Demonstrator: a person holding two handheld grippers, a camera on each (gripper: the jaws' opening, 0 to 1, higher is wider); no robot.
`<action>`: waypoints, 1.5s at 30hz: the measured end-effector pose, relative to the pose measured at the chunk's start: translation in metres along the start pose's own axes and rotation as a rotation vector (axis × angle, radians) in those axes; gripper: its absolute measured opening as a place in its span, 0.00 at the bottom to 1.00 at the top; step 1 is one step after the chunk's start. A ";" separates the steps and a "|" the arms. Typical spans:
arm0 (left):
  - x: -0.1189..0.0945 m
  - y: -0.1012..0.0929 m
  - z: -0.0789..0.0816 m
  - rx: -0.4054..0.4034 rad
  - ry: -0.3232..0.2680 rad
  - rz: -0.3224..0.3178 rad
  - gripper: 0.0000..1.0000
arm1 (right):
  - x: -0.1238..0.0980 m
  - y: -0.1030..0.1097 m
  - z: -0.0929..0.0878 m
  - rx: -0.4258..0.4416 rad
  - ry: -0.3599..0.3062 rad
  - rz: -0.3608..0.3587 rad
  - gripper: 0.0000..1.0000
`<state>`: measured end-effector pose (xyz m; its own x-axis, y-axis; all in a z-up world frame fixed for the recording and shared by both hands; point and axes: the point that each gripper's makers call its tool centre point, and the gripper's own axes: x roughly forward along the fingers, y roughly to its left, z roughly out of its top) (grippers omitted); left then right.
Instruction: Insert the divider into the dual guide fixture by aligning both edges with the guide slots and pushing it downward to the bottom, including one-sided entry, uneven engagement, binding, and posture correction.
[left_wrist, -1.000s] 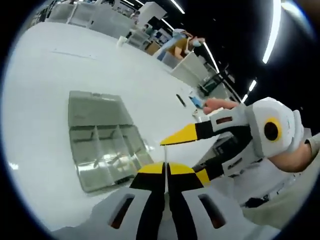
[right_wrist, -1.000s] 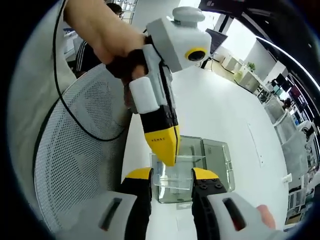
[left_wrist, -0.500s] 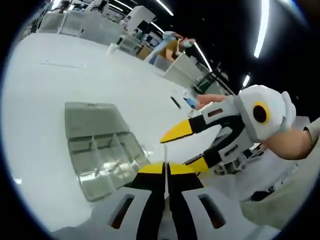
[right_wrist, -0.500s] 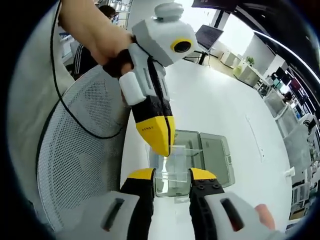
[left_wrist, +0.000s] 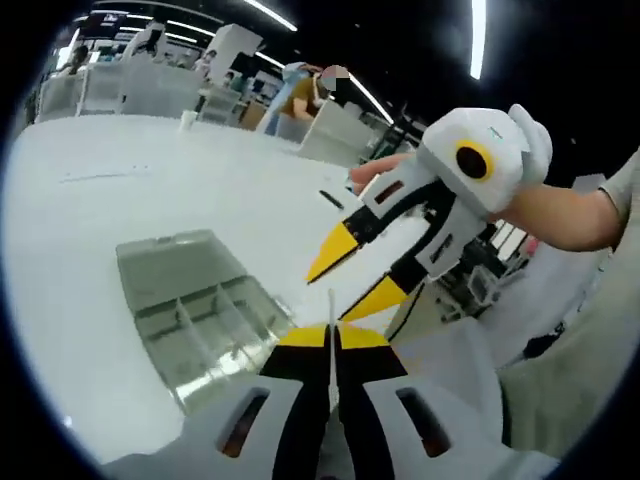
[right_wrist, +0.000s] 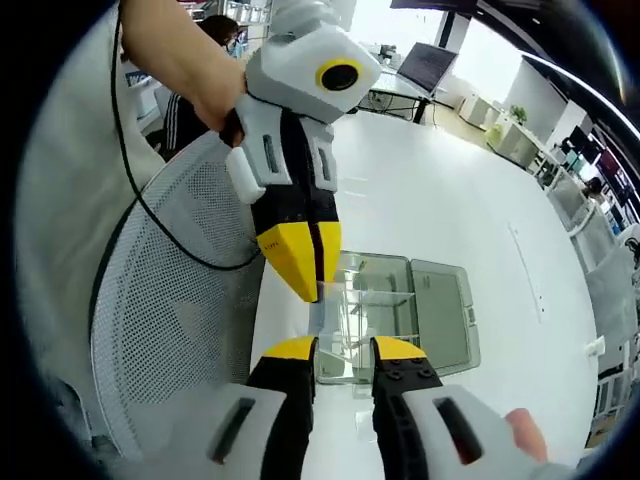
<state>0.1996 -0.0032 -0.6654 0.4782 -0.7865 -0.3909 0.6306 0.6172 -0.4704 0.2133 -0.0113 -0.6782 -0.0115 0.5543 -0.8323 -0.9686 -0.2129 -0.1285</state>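
My left gripper (left_wrist: 332, 335) is shut on a thin clear divider (left_wrist: 331, 305), seen edge-on and sticking up from its yellow tips. The right gripper (left_wrist: 327, 298) reaches in from the right, open, with one yellow jaw on each side of the divider's top edge. In the right gripper view, the left gripper (right_wrist: 305, 290) points down from above, and the clear divider (right_wrist: 328, 318) hangs below its tip. My right gripper (right_wrist: 338, 348) stands open around it. The clear compartment box with guide slots (left_wrist: 190, 320) lies on the white table, beyond both grippers (right_wrist: 430, 310).
The white table (left_wrist: 120, 190) stretches far out, with a small dark object (left_wrist: 331, 199) and a cup (left_wrist: 186, 120) on it. A white mesh chair back (right_wrist: 170, 330) stands by the table's near edge. A person's sleeve and hands hold both grippers.
The right gripper's jaws have narrowed around the divider. The left gripper has tilted more upright over the right one. Both views have shifted with the hands; the box lies as before.
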 end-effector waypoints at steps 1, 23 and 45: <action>0.000 -0.001 0.000 0.004 0.001 -0.003 0.00 | 0.000 0.000 0.000 -0.003 0.002 0.002 0.14; -0.001 -0.009 -0.006 0.199 0.005 -0.036 0.00 | 0.003 0.023 0.006 0.020 0.014 0.185 0.03; -0.001 -0.003 -0.012 0.251 0.019 -0.025 0.00 | 0.002 0.029 0.008 0.082 0.008 0.231 0.00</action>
<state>0.1894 -0.0045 -0.6733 0.4507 -0.7991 -0.3977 0.7749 0.5715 -0.2700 0.1829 -0.0099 -0.6788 -0.2336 0.4920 -0.8387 -0.9574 -0.2671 0.1100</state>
